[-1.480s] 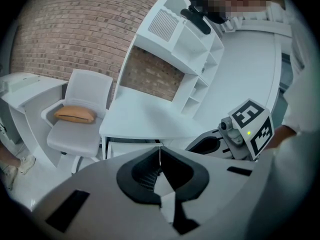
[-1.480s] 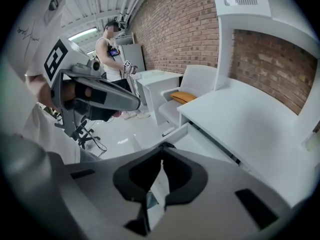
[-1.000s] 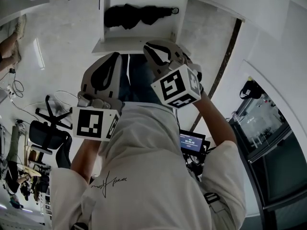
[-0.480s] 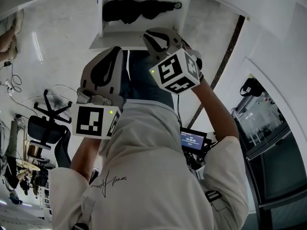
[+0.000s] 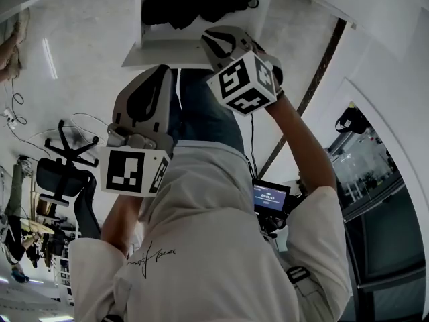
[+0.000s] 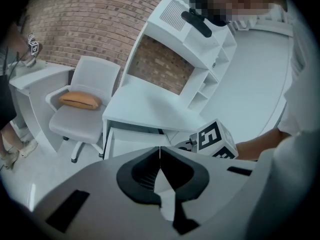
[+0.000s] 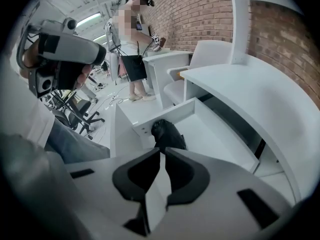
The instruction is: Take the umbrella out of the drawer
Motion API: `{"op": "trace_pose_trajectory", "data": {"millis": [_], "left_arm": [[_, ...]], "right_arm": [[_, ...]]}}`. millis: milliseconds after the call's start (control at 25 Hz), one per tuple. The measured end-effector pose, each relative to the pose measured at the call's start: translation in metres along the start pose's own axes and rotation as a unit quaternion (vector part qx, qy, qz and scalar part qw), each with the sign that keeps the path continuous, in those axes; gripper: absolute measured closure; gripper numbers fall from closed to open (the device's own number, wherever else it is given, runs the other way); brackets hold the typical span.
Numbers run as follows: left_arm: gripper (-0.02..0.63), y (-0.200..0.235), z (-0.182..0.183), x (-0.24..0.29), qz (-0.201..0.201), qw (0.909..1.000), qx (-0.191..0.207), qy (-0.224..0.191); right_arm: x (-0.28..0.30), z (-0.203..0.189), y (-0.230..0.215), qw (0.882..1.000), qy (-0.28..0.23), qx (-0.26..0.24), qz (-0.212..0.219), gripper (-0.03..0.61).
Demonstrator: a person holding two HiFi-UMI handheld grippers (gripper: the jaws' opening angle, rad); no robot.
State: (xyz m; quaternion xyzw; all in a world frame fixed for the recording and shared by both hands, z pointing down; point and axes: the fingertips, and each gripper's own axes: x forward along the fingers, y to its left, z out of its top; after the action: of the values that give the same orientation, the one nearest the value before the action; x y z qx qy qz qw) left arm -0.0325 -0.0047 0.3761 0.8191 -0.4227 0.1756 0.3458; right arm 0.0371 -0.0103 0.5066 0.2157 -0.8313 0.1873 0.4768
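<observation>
The black folded umbrella (image 5: 194,9) lies across the open white drawer (image 5: 161,45) at the top of the head view. My right gripper (image 5: 211,40) hangs just short of the drawer's front edge, jaws shut and empty. In the right gripper view its shut tips (image 7: 162,153) point down at the umbrella (image 7: 167,134), which rests near the drawer's (image 7: 220,134) left wall. My left gripper (image 5: 161,76) is held lower and to the left, shut with nothing in it. Its own view shows the tips (image 6: 160,151) meeting, and the right gripper's marker cube (image 6: 216,139) beyond them.
The drawer belongs to a white desk (image 6: 150,109) with shelves against a brick wall. A white chair (image 6: 85,104) with an orange cushion (image 6: 80,100) stands to its left. A person (image 7: 131,44) stands by another desk. Office chairs (image 5: 60,173) and cables lie on the floor.
My right gripper has sunk toward the open drawer, and it now reaches the drawer's front edge in the head view. The left gripper has stayed in place. Both remain shut.
</observation>
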Motion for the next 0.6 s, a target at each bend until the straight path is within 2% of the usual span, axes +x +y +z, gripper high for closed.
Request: {"op": "trace_pose_trajectory", "data": {"millis": [320, 360, 440, 600], "left_arm": [[0.597, 0.004, -0.01, 0.006, 0.005, 0.9999, -0.001, 0.011], [0.597, 0.004, -0.01, 0.007, 0.007, 0.9999, -0.003, 0.011], [0.597, 0.005, -0.01, 0.009, 0.009, 0.9999, -0.007, 0.011], [0.597, 0.008, -0.016, 0.011, 0.01, 0.9998, -0.009, 0.015]], "right_arm": [[0.027, -0.01, -0.006, 1.0, 0.019, -0.014, 0.007, 0.548], [0.029, -0.012, -0.007, 1.0, 0.023, -0.017, 0.008, 0.543], [0.034, -0.015, -0.011, 0.999, 0.031, -0.023, 0.009, 0.482], [0.047, -0.017, -0.018, 0.998, 0.04, -0.041, 0.001, 0.476]]}}
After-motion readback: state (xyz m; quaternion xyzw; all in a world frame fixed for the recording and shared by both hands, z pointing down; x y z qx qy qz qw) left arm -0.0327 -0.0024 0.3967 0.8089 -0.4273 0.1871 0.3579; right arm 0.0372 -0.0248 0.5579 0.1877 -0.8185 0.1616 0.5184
